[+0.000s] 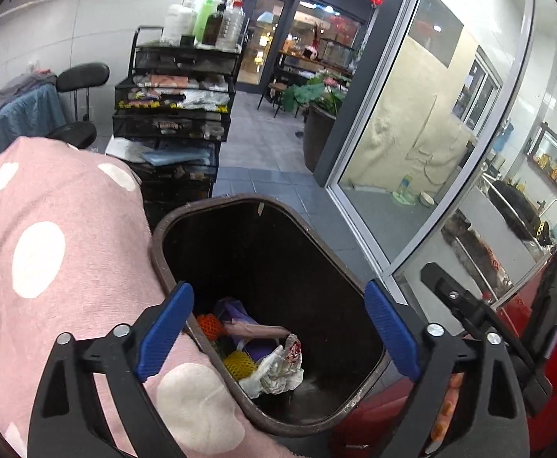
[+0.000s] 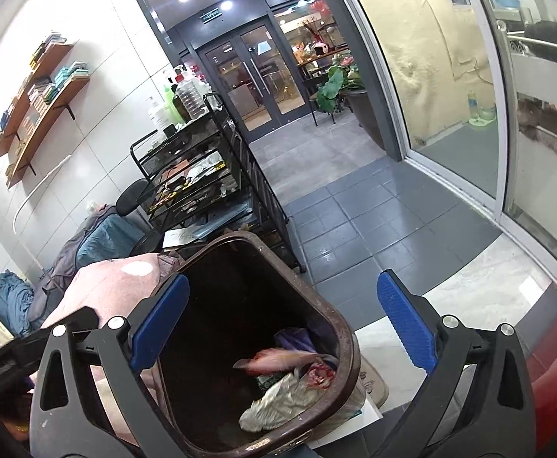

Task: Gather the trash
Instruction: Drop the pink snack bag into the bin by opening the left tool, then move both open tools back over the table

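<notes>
A brown plastic trash bin (image 1: 171, 278) stands open below both grippers; it also shows in the right wrist view (image 2: 349, 343). Inside lie crumpled white paper with red stains (image 1: 278, 370), orange and yellow foam nets (image 1: 238, 362), a purple bag (image 1: 236, 311) and a pinkish wrapper (image 2: 274, 358). My left gripper (image 1: 278, 328) is open and empty above the bin's mouth. My right gripper (image 2: 284, 324) is open and empty above the bin's right rim. The crumpled paper shows in the right wrist view too (image 2: 278, 400).
A pink cushion with white dots (image 1: 49, 267) presses against the bin's left side. A black mesh cart (image 1: 175, 114) with bottles stands behind it. Grey floor tiles (image 2: 354, 221) and glass panels (image 1: 431, 133) lie to the right. A red object (image 1: 553, 362) sits at right.
</notes>
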A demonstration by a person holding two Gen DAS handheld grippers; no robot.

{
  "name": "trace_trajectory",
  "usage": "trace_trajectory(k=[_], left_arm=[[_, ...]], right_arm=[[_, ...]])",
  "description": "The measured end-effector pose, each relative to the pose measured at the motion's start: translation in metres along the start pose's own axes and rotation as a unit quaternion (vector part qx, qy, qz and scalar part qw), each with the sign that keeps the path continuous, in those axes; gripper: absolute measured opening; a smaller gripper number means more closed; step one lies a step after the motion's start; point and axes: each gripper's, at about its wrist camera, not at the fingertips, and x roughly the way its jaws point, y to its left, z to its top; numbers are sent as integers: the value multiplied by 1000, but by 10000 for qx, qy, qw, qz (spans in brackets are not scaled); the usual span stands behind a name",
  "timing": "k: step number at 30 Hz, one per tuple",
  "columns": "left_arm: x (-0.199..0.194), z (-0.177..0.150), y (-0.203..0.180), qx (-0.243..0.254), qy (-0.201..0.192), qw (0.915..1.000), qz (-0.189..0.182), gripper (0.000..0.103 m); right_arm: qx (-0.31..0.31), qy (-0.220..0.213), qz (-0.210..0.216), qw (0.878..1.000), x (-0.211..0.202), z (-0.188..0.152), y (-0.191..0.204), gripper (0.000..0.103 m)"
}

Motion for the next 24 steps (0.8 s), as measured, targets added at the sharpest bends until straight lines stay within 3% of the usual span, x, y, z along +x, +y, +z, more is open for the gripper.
trace_trajectory(k=[4, 10, 24], left_arm=[[-23, -5, 1, 29, -286, 9996, 65, 97], [-47, -10, 13, -125, -369, 9992, 48, 97], [-97, -33, 41, 24, -718, 9932, 919, 98]], right_arm=[[6, -19, 52, 10000, -1, 0, 2, 97], [-112, -8, 108, 9999, 0, 0, 12, 97], [-695, 63, 394, 9968, -1, -9, 51, 97]])
